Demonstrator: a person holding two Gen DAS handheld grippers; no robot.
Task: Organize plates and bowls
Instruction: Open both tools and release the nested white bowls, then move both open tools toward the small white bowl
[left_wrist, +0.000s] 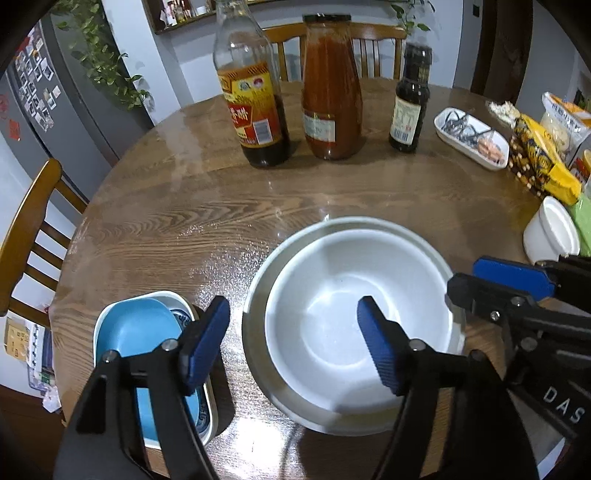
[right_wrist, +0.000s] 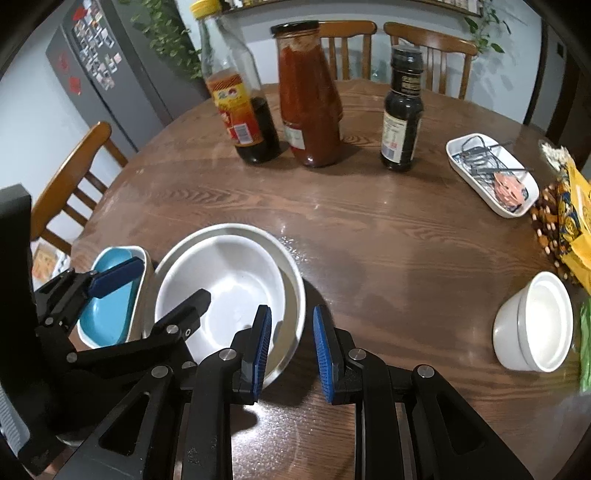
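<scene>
The left gripper (left_wrist: 293, 339) is standing with its blue pads wide apart, gripping nothing, one pad over the white bowl (left_wrist: 354, 325) nested in a second white bowl (left_wrist: 258, 291), the other just beside the blue dish (left_wrist: 136, 332) sitting in a white rectangular dish (left_wrist: 192, 314). The right gripper (right_wrist: 291, 347) is hovering at the nested bowls' near rim, its fingers narrowly apart with only bare wooden table (right_wrist: 388, 266) showing between them.
</scene>
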